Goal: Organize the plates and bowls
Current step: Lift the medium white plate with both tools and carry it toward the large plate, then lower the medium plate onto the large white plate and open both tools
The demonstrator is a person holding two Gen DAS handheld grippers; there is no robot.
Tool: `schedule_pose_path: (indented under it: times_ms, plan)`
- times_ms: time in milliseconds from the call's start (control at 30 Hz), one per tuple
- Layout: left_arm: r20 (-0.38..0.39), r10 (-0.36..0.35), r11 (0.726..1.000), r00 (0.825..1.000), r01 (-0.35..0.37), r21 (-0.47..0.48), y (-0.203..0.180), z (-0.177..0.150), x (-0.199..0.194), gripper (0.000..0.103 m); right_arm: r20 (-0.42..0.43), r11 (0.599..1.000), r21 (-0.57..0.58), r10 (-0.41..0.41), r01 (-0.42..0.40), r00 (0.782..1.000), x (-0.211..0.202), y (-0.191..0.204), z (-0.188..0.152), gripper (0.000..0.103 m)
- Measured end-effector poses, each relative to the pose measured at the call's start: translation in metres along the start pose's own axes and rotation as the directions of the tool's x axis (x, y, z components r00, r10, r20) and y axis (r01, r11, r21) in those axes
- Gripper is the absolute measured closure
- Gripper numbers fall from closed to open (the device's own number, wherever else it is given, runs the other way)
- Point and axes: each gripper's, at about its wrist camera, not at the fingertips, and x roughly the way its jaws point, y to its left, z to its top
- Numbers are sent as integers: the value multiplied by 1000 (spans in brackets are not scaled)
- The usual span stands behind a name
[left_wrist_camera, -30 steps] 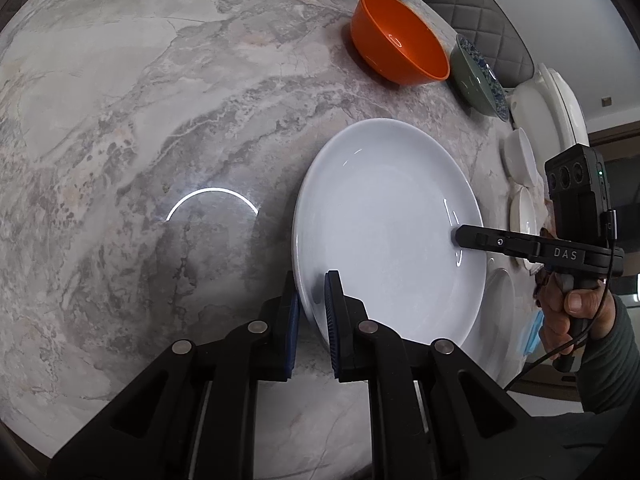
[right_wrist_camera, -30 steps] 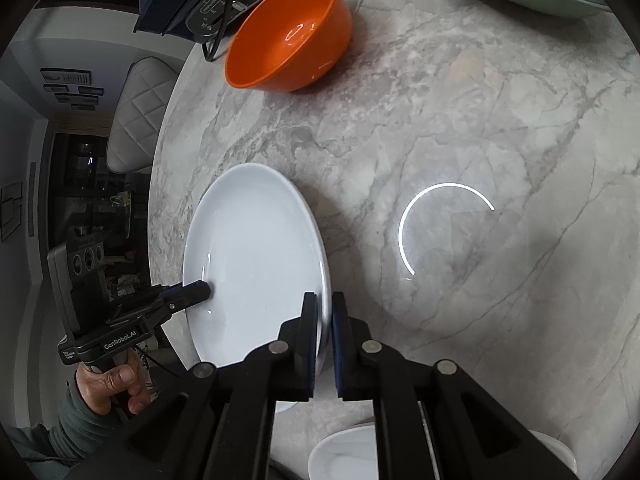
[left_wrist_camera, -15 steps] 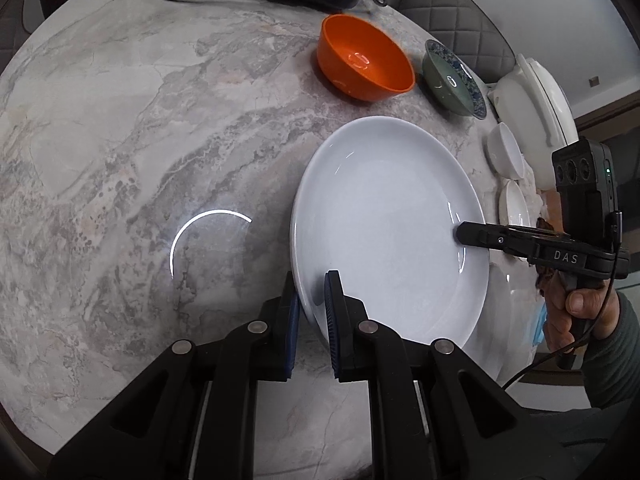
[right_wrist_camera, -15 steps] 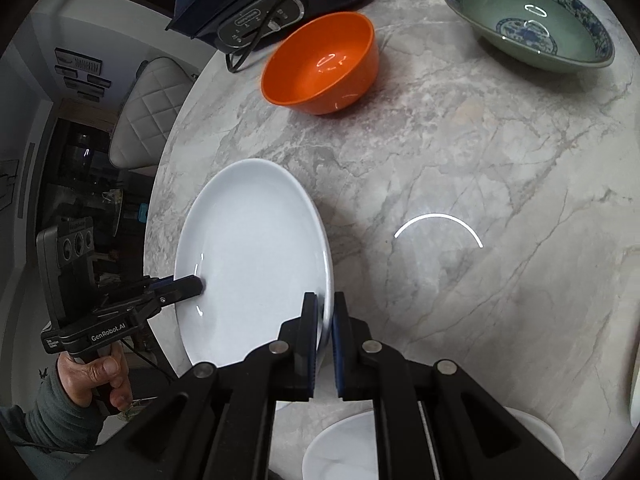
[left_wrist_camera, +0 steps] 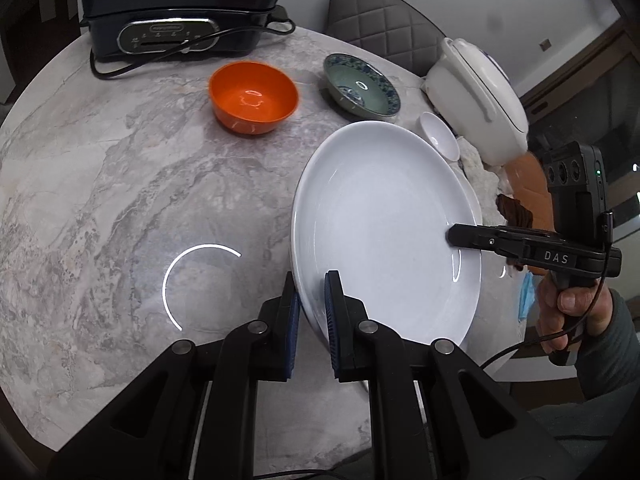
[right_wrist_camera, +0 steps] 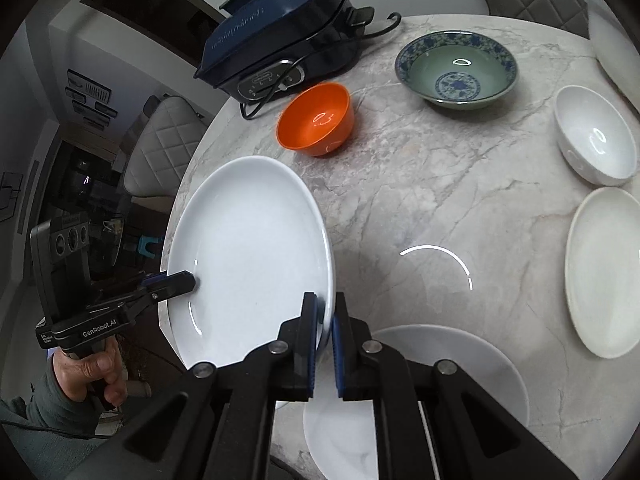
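Plates were the matter at hand, and the large white plate point(left_wrist_camera: 384, 232) was held tilted above the marble table point(left_wrist_camera: 100, 184), pinched at opposite rims by both claws. The left claw point(left_wrist_camera: 311, 312) was closed on the plate's near rim, its blue pads on either face; the right claw point(right_wrist_camera: 325, 328) was likewise clamped on the far rim. Below the held plate, another white plate point(right_wrist_camera: 472, 364) lay on the table, partly hidden by the right claw's black frame, so its near edge could not be made out. Beyond the held plate stood the orange bowl point(left_wrist_camera: 254, 98), empty apart from a glare spot, and to the right of that bowl the green bowl with a blue pattern point(left_wrist_camera: 362, 86), also empty. To the right of the held plate, in the right wrist view, sat a small white bowl point(right_wrist_camera: 596, 140) and a shallow white dish point(right_wrist_camera: 604, 272), both empty and partly cut off at the picture's edge. Behind the orange bowl rested a dark blue electric cooker point(left_wrist_camera: 184, 8) with its cord trailing on the table. A white lidded pot point(left_wrist_camera: 480, 96) stood behind the held plate, its base hidden. Each hand gripped its handle from below, the right hand point(left_wrist_camera: 576, 312) in a grey-green sleeve, both claws slanting downward.
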Motion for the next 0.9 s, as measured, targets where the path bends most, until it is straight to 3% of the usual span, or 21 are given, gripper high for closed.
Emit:
schedule_pose_path:
  times_ms: [133,367,600,900]
  plan:
    - [1,-21,999,1000,21,40,-41,-12,1,92,46,1000,15,-14,13,999,-34,-12,-25,94]
    - [-61,-37,996,997,42,84,-98,-53,40,92,80,995,97,-31,23,996,-72,-51,-83,94]
    - [-126,13,995,992,-1,96,-119,-89,94,92,41,985,160,-65,58,997,-54,-92,-133,94]
    - [-165,91,991,982,-72,117,-110,-104,135,91,-4,985,157,-75,75,997,-25,-116,-150,94]
